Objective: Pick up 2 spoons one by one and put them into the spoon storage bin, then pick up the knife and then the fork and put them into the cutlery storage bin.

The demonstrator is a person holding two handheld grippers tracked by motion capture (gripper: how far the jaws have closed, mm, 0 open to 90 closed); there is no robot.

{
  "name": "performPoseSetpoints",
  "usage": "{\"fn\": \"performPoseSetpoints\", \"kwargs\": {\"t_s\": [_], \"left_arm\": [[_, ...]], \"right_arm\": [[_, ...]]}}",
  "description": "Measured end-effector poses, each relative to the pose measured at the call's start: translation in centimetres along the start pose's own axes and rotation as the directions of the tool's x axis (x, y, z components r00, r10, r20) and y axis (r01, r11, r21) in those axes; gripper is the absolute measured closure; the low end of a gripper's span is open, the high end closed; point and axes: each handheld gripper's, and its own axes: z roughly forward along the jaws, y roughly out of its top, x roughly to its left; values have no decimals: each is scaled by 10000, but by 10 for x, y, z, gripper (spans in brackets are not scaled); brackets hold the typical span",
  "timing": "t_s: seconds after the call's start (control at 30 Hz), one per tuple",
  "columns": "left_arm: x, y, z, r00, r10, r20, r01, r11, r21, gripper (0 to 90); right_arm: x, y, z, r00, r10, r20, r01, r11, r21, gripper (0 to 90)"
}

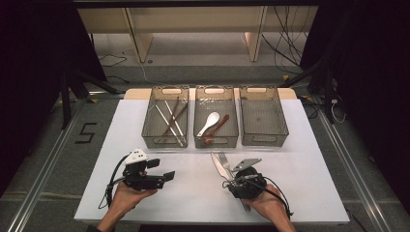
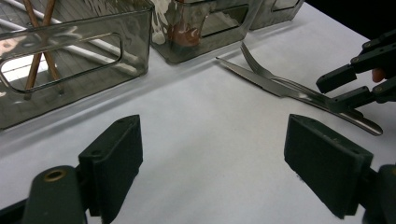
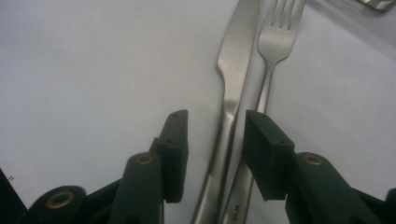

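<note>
- Steel table knife [image 3: 232,88] and steel fork [image 3: 273,56] lie side by side on the white tabletop [image 1: 193,188]: stiff, slick, thin.
- Right gripper [image 3: 212,140] jaws parted, straddling the knife's handle; grip there.
- Left gripper [image 2: 219,154] jaws wide, empty.

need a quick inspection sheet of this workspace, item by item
surface: white table, flat, bare between the items
job's things: knife and fork lie side by side on the table, handles between the right gripper's jaws
clutter: three clear bins in a row; left bin holds chopsticks, middle bin holds a white spoon and a brown spoon, right bin looks empty
grippers: left gripper open, nothing between its jaws; right gripper open, pads off the handles
cables: one trails from each gripper; more lie on the floor behind
surroundings: dark curtains at both sides, wooden shelf at the back
</note>
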Motion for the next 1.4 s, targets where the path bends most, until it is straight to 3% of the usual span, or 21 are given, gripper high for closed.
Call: {"fn": "performPoseSetpoints", "kwargs": {"t_s": [0.4,1.0,1.4], "left_arm": [[0,0,-6,10000,23,-16,-24,9993,-384,189],[2,-2,-9,10000,49,-26,-50,9989,-462,189],[0,-2,-9,9998,108,-144,-115,9986,-518,189]], "right_arm": [[-1,7,9,9984,263,-502,-228,9973,703,524],[0,21,15,9987,383,-327,-325,9860,1634,535],[3,24,18,9997,-218,-60,226,9768,2131,583]]}}
